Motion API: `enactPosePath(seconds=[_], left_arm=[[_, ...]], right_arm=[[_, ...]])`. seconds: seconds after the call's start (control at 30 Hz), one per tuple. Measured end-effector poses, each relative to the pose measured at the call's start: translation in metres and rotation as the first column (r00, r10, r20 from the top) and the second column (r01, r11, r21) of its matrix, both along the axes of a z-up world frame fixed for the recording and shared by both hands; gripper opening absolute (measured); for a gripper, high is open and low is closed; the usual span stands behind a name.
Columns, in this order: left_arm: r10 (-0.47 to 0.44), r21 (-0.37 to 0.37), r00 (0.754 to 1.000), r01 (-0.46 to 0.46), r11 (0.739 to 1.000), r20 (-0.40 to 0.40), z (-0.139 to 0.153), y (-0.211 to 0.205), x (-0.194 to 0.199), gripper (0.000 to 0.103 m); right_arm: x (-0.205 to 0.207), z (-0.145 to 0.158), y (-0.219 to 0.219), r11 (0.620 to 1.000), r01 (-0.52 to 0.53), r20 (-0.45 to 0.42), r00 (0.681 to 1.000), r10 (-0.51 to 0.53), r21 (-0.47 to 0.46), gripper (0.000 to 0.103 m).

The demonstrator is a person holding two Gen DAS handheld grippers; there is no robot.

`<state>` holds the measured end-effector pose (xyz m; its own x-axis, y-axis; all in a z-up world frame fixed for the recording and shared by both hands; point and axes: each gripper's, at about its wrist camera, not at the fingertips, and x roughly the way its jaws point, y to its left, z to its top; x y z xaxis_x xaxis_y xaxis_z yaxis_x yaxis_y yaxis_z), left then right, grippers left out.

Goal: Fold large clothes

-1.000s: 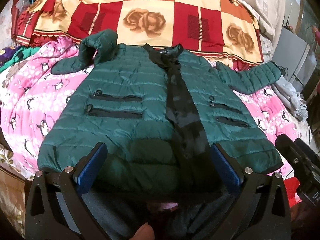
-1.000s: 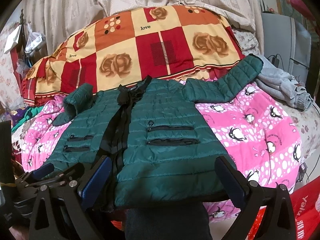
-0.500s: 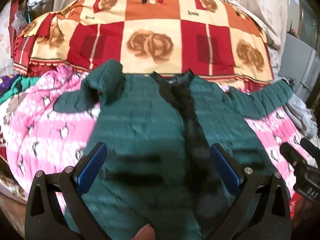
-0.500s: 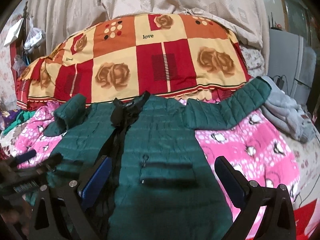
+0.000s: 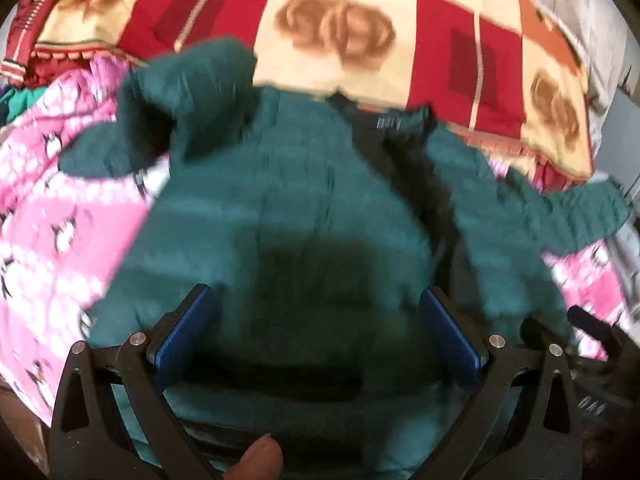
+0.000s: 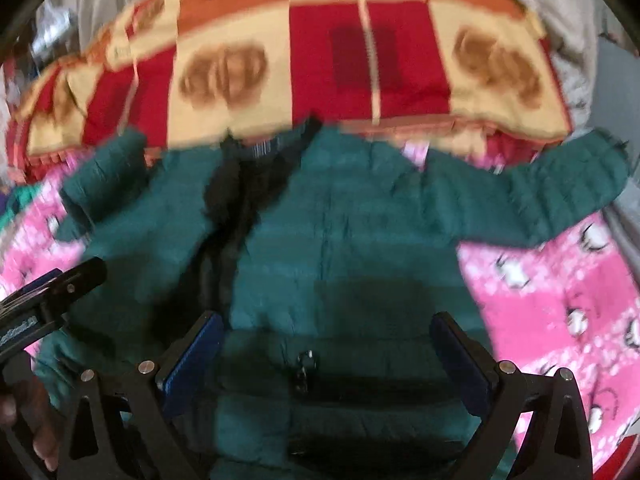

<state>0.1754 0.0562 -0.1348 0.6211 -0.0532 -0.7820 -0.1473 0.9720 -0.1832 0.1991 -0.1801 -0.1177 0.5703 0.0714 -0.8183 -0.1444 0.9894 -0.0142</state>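
A dark green quilted jacket (image 5: 288,208) with a black front placket lies face up on a pink penguin-print blanket (image 5: 60,208). It also shows in the right wrist view (image 6: 360,232). Its left sleeve (image 5: 180,92) is bunched and folded up; its right sleeve (image 6: 560,184) stretches out to the right. My left gripper (image 5: 318,332) is open and empty, just above the jacket's left chest. My right gripper (image 6: 328,360) is open and empty above the right chest, over a pocket zipper (image 6: 306,362). Both views are motion-blurred.
A red, orange and cream rose-print quilt (image 5: 360,32) is heaped behind the jacket's collar and shows in the right wrist view (image 6: 320,60) too. The left gripper's body (image 6: 44,304) shows at the left edge of the right wrist view.
Both grippers have moved forward and down over the jacket, from its hem toward its chest and collar. The jacket has not moved. Both stay open.
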Motion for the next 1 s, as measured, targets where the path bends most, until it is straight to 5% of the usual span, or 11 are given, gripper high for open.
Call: enactPosePath(seconds=[0.27,0.57,0.77,1.0], left_arm=[[-0.012,0.107,0.999,0.016,0.994,-0.039,-0.016,-0.025,0.005,0.103],[-0.013,0.139,0.999,0.019,0.990,-0.049,-0.022,-0.027,0.006,0.103],[-0.008,0.184,1.000,0.007,0.983,0.008,-0.017,-0.033,0.000,0.103],[-0.067,0.220,0.994,0.045,0.974,0.092,-0.005,-0.047,-0.010,0.103]], right_arm=[[0.011,-0.035,-0.009,0.998,0.035,-0.182,0.983,-0.024,0.055,0.103],[0.011,-0.042,-0.001,1.000,0.010,-0.200,0.980,-0.015,-0.025,0.103],[0.002,-0.029,-0.017,0.995,0.051,-0.135,0.990,-0.040,0.083,0.102],[-0.041,0.007,-0.045,0.975,0.106,0.089,0.988,-0.126,0.197,0.101]])
